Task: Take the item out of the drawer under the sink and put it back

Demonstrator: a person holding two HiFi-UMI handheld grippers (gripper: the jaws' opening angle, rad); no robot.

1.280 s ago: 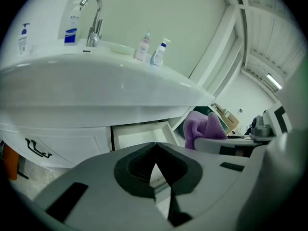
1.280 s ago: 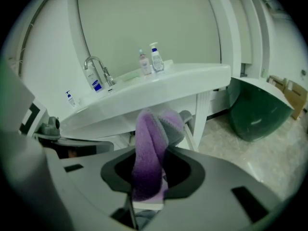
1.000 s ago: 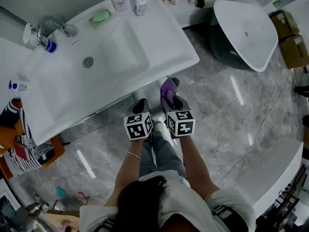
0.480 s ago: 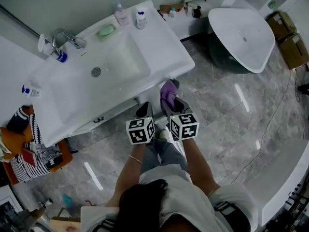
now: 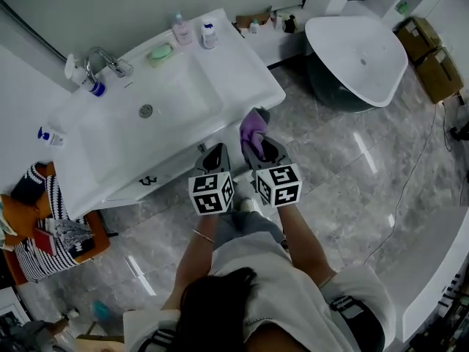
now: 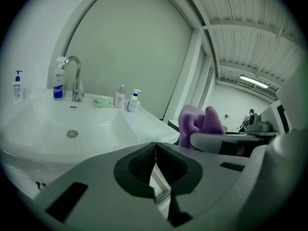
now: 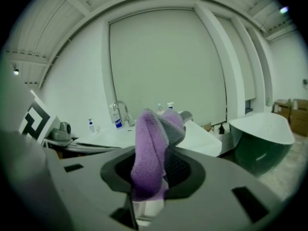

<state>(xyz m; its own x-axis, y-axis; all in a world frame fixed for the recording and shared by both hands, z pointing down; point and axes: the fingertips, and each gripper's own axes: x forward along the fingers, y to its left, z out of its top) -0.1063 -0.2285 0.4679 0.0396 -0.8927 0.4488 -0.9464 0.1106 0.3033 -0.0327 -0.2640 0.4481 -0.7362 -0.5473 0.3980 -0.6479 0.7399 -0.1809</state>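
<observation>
**Cloth (image 7: 153, 143) out of the drawer, gripped in front of the sink (image 5: 242, 59)**

Purple cloth sits clamped in the right gripper (image 5: 255, 147), at about the height of the sink's rim and just off its near corner. The jaws pinch the bundle near its middle. One fold stands up above them and a tail droops below, which likely keeps the soft fabric from slipping.

The left gripper (image 6: 155, 163) hangs just beside the right one, jaws pressed together on nothing. It is probably kept free to work the drawer.

From above, the counter hides the drawer, so I cannot tell whether it is open. With the cloth out, the putting-back half appears to remain.
</observation>
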